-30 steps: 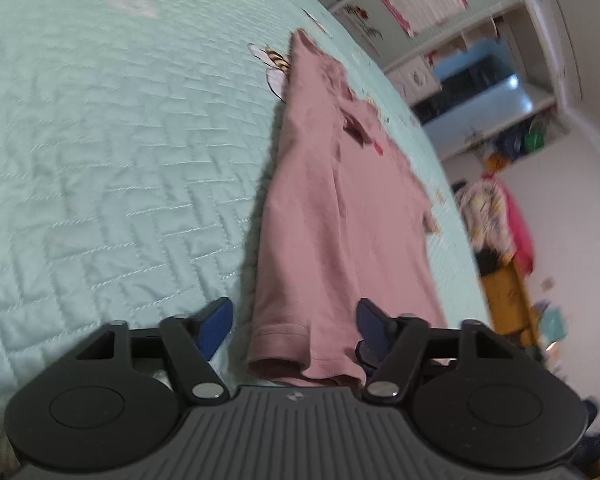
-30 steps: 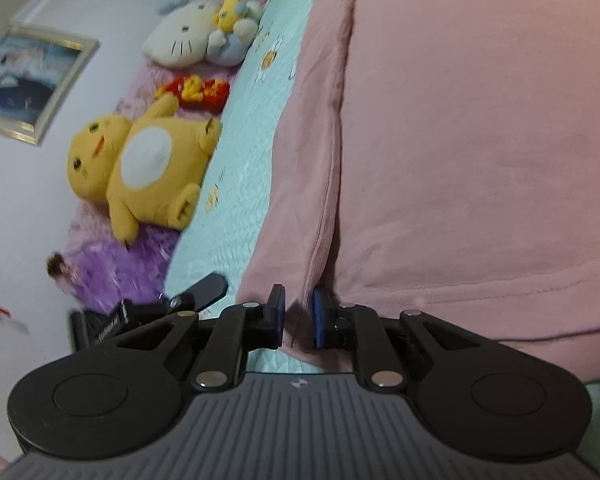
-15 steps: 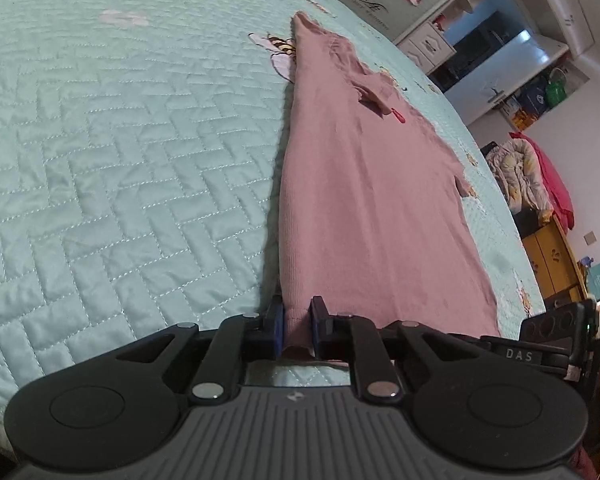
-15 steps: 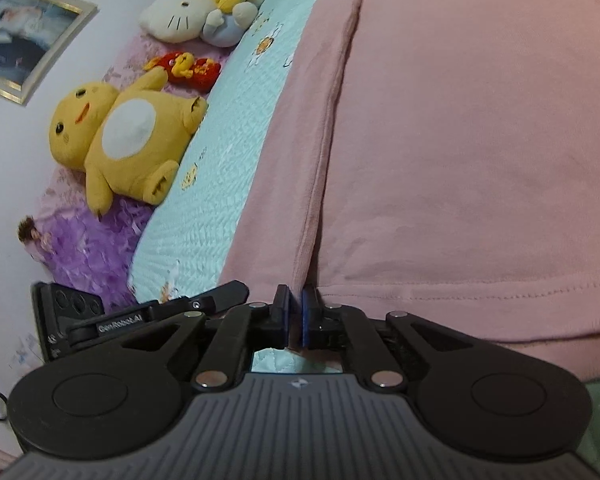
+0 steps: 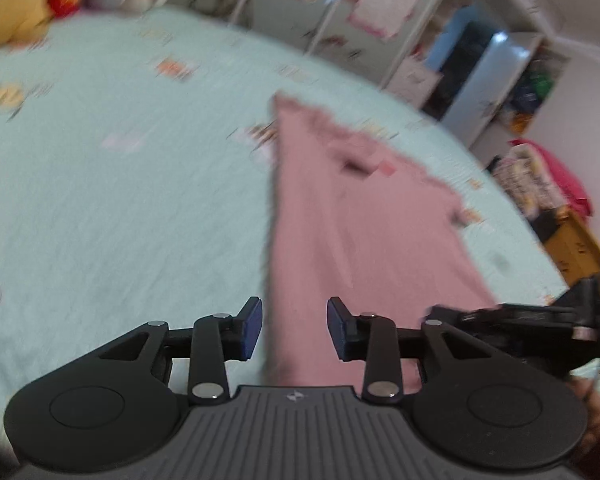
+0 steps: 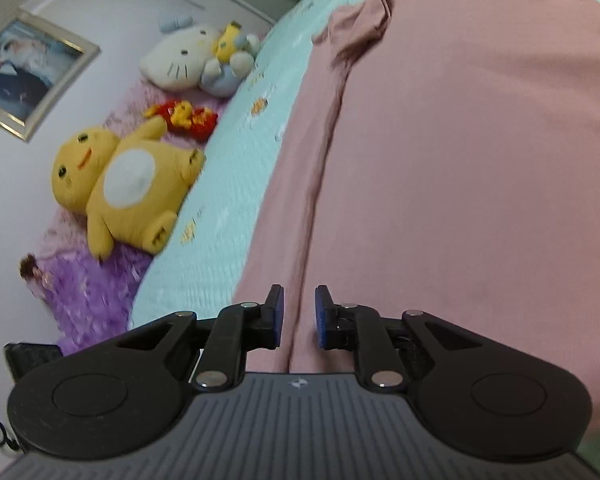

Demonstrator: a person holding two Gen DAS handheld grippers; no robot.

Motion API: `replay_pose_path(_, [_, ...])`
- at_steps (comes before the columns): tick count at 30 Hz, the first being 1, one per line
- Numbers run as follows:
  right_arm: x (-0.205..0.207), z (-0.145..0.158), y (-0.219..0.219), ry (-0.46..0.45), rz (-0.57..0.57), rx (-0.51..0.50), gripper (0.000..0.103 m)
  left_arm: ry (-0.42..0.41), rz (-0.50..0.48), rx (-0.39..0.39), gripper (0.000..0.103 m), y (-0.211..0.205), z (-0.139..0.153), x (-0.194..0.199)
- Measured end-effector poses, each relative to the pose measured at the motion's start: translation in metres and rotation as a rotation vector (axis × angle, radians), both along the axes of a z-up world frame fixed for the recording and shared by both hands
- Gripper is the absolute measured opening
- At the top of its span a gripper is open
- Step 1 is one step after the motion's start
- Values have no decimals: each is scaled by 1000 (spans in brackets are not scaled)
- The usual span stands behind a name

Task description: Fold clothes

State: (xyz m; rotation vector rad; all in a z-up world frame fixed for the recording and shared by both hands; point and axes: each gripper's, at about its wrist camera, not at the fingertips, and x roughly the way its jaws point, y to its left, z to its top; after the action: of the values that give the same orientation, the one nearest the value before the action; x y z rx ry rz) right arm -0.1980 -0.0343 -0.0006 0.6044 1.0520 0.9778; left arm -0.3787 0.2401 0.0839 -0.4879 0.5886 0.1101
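We list this as a home bedroom: bed under a quilted mint-green bedspread [image 6: 220,184], yellow plush bear [image 6: 120,188], white cat-face cushion [image 6: 176,62], silver-framed portrait photograph [image 6: 28,72] on the wall, pale wardrobe doors [image 5: 340,16], heaped clothing [image 5: 540,176].

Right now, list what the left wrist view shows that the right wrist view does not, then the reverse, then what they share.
Only the left wrist view: the shelving unit beyond the bed, a heap of clothes, and the left gripper, whose jaws have just been opening, pads clear of the cloth.

Only the right wrist view: the yellow plush, the white cat plush, the framed picture, and the right gripper, also just opening over the fold line.

Both: the pink shirt on the mint quilt.
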Motion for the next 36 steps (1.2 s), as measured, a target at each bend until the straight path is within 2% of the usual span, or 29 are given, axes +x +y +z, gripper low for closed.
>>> replay_pose_path(3, [17, 1, 16, -9, -2, 52, 18, -51, -50, 1, 42, -2, -10, 34])
replay_pose_path(4, [22, 1, 23, -14, -1, 71, 18, -42, -58, -15, 43, -3, -21, 46])
replay_pose_path(7, [36, -14, 41, 48, -9, 136, 18, 86, -50, -97, 37, -9, -69, 65])
replay_pose_path(8, [41, -21, 45, 67, -16, 115, 21, 67, -57, -61, 37, -17, -75, 59])
replay_pose_path(10, [47, -31, 51, 84, -18, 59, 18, 24, -67, 39, 40, -33, -75, 45])
replay_pose_path(11, [49, -34, 53, 83, -14, 24, 12, 25, -76, 64, 41, -37, -73, 42])
replay_pose_path(13, [50, -29, 55, 55, -4, 13, 14, 32, -94, 49, 44, -36, -68, 38])
replay_pose_path(15, [54, -19, 59, 14, 1, 6, 18, 40, -109, 0, 43, -31, -60, 39])
replay_pose_path(17, [60, -8, 67, -34, 8, 5, 18, -9, -117, -50, 44, -24, -50, 41])
replay_pose_path(19, [69, -2, 81, -32, 38, 54, 19, -70, -94, -34, 47, -20, -42, 46])
replay_pose_path(20, [75, 0, 91, -34, 54, 64, 19, -86, -79, -22, 52, -18, -41, 50])
replay_pose_path(22, [87, 6, 114, -57, 111, 64, 20, -60, -49, -23, 52, -13, -51, 63])
replay_pose_path(24, [98, 8, 139, -64, 179, 61, 25, 15, -34, -83, 47, -8, -71, 73])
replay_pose_path(25, [104, 4, 153, -41, 240, 62, 29, 22, -26, -100, 47, -7, -80, 73])
replay_pose_path(27, [128, -11, 179, -20, 289, -1, 30, 5, -30, -50, 48, -15, -82, 67])
replay_pose_path(28, [141, -18, 192, -9, 313, -33, 29, 14, -40, -13, 48, -21, -80, 67])
replay_pose_path(29, [153, -25, 205, 2, 337, -64, 11, 22, -47, 14, 48, -26, -79, 67])
replay_pose_path(30, [168, -28, 209, 3, 301, -60, 0, 27, -51, 28, 49, -28, -79, 67])
replay_pose_path(32, [199, -35, 216, 4, 229, -50, 0, 40, -65, 40, 49, -27, -78, 68])
replay_pose_path(34, [219, -32, 217, -54, 141, -56, 0, 49, -64, -11, 49, -18, -74, 70])
replay_pose_path(36, [229, -30, 216, -57, 87, -9, 4, 58, -60, -76, 48, -7, -70, 74])
